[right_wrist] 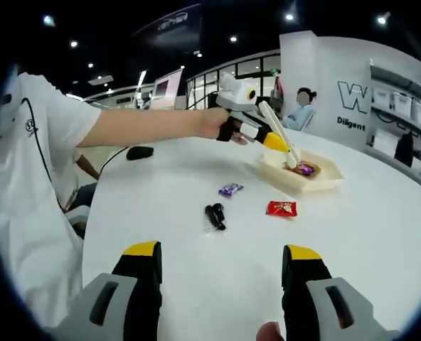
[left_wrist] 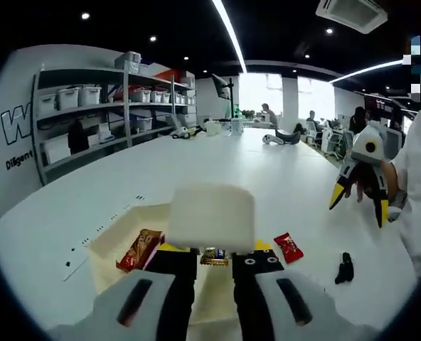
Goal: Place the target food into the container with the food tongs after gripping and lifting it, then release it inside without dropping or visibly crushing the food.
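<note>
My left gripper [left_wrist: 214,249] is shut on the cream food tongs [left_wrist: 210,215], which block the middle of the left gripper view. In the right gripper view a hand holds that gripper [right_wrist: 267,138] over the cream container [right_wrist: 324,186]. There the tongs [right_wrist: 281,145] slope down with their tips inside it, beside a purple-wrapped candy [right_wrist: 306,169]. The container [left_wrist: 111,238] also holds a red-brown snack packet [left_wrist: 139,249] and a gold-and-blue candy [left_wrist: 214,256]. I cannot tell whether the tongs pinch anything. My right gripper [right_wrist: 221,259] is open above bare table, and appears at the right [left_wrist: 360,206].
On the white table lie a red packet [right_wrist: 281,208] [left_wrist: 289,246], a purple candy [right_wrist: 230,190], a small black object [right_wrist: 215,217] [left_wrist: 344,268] and a black mouse-like thing [right_wrist: 139,152]. A person in a white shirt [right_wrist: 33,177] stands at the table's edge. Shelves [left_wrist: 104,114] line the far wall.
</note>
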